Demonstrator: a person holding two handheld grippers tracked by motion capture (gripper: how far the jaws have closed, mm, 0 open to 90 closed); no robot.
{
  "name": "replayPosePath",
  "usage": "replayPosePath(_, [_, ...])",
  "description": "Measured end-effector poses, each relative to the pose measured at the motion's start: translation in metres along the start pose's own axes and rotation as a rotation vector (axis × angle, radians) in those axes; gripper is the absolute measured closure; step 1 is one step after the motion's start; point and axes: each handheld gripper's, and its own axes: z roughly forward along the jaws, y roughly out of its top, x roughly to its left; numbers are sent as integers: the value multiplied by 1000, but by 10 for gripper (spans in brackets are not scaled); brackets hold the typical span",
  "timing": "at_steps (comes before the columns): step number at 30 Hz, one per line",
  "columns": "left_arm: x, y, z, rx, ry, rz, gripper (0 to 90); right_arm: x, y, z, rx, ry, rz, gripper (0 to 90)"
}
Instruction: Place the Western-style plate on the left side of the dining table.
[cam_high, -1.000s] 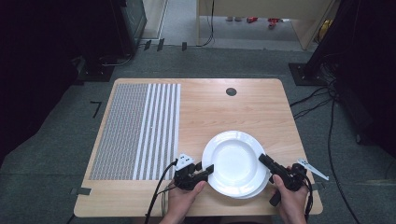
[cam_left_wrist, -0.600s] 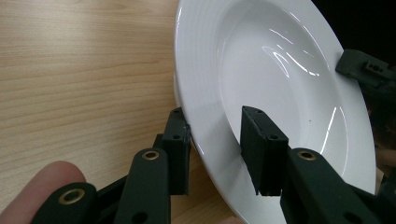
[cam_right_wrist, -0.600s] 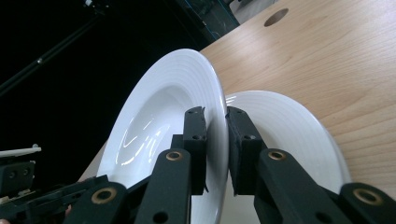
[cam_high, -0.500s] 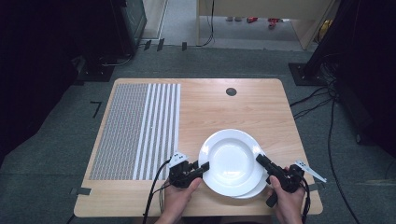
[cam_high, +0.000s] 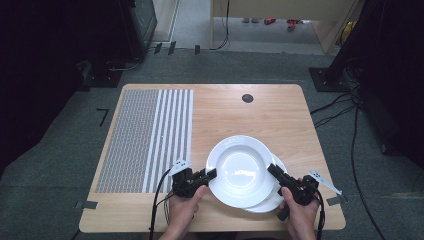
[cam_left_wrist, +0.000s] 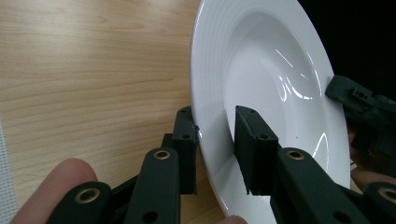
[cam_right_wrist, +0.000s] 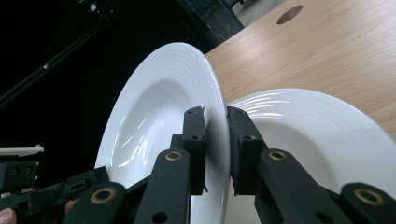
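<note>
A white deep plate (cam_high: 239, 169) hangs just above the table, held at both sides. My left gripper (cam_high: 210, 174) is shut on its left rim, one jaw under the rim and one inside the bowl, as the left gripper view shows on the plate (cam_left_wrist: 275, 70) with the left gripper (cam_left_wrist: 214, 113). My right gripper (cam_high: 272, 168) is shut on the opposite rim; in the right gripper view the right gripper (cam_right_wrist: 215, 112) clamps the plate (cam_right_wrist: 149, 107) edge. A second white plate (cam_high: 274, 201) lies beneath it, offset right, flat on the wood (cam_right_wrist: 317, 140).
The wooden table (cam_high: 240, 112) carries a grey-and-white striped mat (cam_high: 145, 135) on its left half and a round cable hole (cam_high: 247, 98) near the far edge. Dark equipment and cables stand on the floor around the table.
The upper plate has shifted a little to the left with both grippers on it, uncovering more of the lower plate at the right.
</note>
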Motion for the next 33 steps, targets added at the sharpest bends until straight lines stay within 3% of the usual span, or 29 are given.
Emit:
replayPosePath(16, [12, 15, -21, -15, 11, -22, 719, 23, 4, 26, -1, -6, 6, 795])
replayPosePath(33, [46, 39, -57, -48, 38, -61, 723, 60, 3, 68, 15, 29, -8, 800])
